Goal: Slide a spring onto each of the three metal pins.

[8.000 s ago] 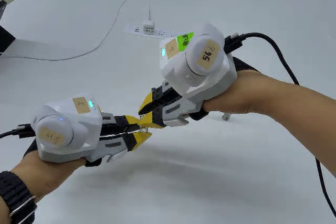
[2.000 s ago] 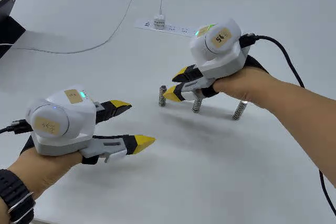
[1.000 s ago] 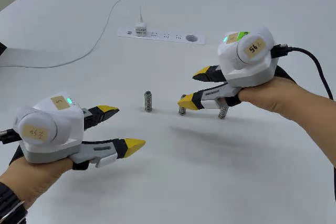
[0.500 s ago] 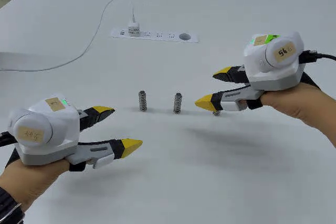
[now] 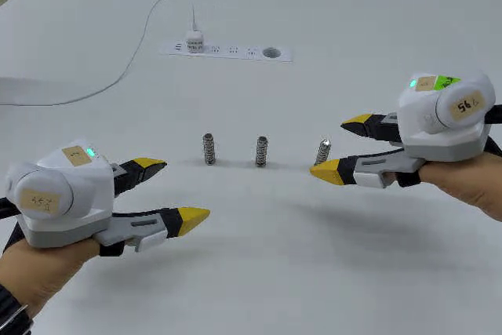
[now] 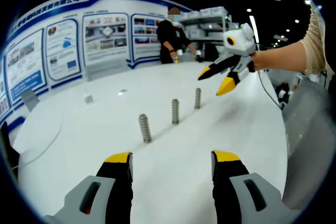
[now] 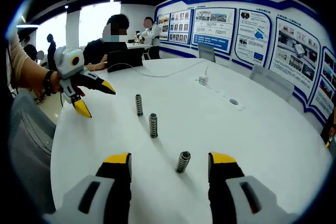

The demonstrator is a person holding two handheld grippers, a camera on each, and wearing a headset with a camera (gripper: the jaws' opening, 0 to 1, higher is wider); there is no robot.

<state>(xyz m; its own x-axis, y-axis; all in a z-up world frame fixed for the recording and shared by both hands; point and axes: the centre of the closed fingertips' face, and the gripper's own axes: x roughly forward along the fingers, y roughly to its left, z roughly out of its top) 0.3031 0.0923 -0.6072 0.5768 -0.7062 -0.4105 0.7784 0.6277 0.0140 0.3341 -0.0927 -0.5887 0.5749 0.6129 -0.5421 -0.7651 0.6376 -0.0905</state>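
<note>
Jaws of left gripper (image 5: 182,188) and right gripper (image 6: 211,84) spread, empty; three springs (image 5: 262,151) stand in a row between them, the tilted rightmost spring (image 5: 322,151) nearest the right jaws.

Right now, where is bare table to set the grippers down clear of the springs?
Free: the near table between left gripper and right gripper, and the stretch from the springs back to the power strip. Crowded: the spring row, with the right gripper close to the rightmost spring.
</note>
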